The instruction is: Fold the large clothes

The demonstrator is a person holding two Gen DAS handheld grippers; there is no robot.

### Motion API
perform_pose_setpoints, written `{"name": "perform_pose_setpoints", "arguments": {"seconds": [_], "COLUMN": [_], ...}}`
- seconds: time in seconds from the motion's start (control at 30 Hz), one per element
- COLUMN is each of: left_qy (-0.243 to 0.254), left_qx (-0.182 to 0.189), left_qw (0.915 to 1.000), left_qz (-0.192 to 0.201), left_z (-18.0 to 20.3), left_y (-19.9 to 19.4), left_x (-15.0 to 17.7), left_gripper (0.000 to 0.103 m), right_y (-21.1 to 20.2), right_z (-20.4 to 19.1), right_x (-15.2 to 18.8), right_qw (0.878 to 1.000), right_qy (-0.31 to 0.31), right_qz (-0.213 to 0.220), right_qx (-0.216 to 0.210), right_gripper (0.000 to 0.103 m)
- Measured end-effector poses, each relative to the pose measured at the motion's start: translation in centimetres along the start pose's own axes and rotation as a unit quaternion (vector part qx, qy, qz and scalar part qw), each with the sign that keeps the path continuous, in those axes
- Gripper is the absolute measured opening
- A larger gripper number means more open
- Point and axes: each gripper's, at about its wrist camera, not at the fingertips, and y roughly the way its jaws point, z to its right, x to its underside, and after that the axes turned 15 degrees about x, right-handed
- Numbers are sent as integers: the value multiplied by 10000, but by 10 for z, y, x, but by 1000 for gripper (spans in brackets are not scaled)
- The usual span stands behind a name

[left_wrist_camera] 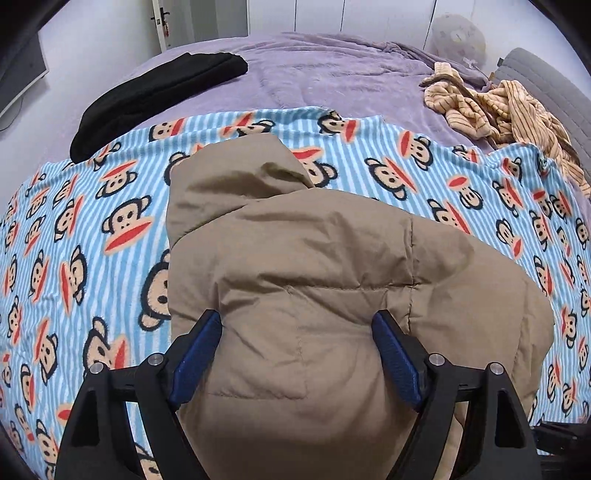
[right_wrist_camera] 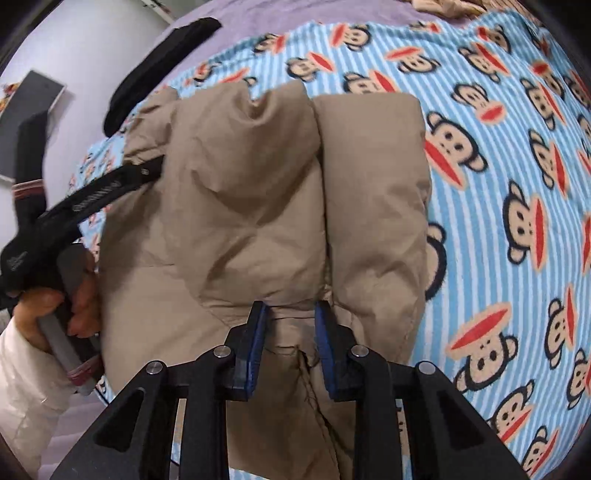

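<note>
A tan padded jacket (left_wrist_camera: 295, 266) lies partly folded on a blue striped monkey-print blanket (left_wrist_camera: 74, 236). My left gripper (left_wrist_camera: 295, 325) is open, its blue pads (left_wrist_camera: 195, 354) spread wide over the jacket's near part. In the right wrist view the jacket (right_wrist_camera: 240, 192) shows two puffy folded sections side by side. My right gripper (right_wrist_camera: 291, 314) has its jaws a narrow gap apart over a seam of the jacket, with no cloth clearly pinched. The left gripper (right_wrist_camera: 99, 192) and the hand holding it show at the jacket's left edge.
A black folded garment (left_wrist_camera: 155, 88) lies at the far left on the purple bedspread (left_wrist_camera: 332, 74). A crumpled tan striped garment (left_wrist_camera: 498, 107) lies at the far right. A round patterned ball (left_wrist_camera: 458, 35) sits by the wall. The monkey blanket (right_wrist_camera: 498, 184) fills the right.
</note>
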Motion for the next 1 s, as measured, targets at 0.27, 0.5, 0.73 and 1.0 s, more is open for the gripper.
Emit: {"name": "perform_pose_setpoints", "arguments": {"seconds": [0.27,0.5,0.73,1.0], "left_qy": [16,-59,-193,-168], "left_qx": [-1,-33,29,151], "left_qw": [9997,9993,9970,9962], "left_qz": [-225,-356,-744,-836], "left_z": [-3,-10,-14,-15], "left_y": [-28,-77,-78,-82], "left_x": [6,54,102,101], "left_gripper": [84,84,86,86], "right_y": [30,32,26,8], "right_z": [19,19,16,7], "right_x": [-2,-5,-2,13], "right_qw": [9990,9985,9986,9985], "right_qy": [370,454,461,484], "right_qz": [-181,-222,-235,-253], "right_qx": [-199,-214,-134,96], "right_gripper": [27,30,31,37]}}
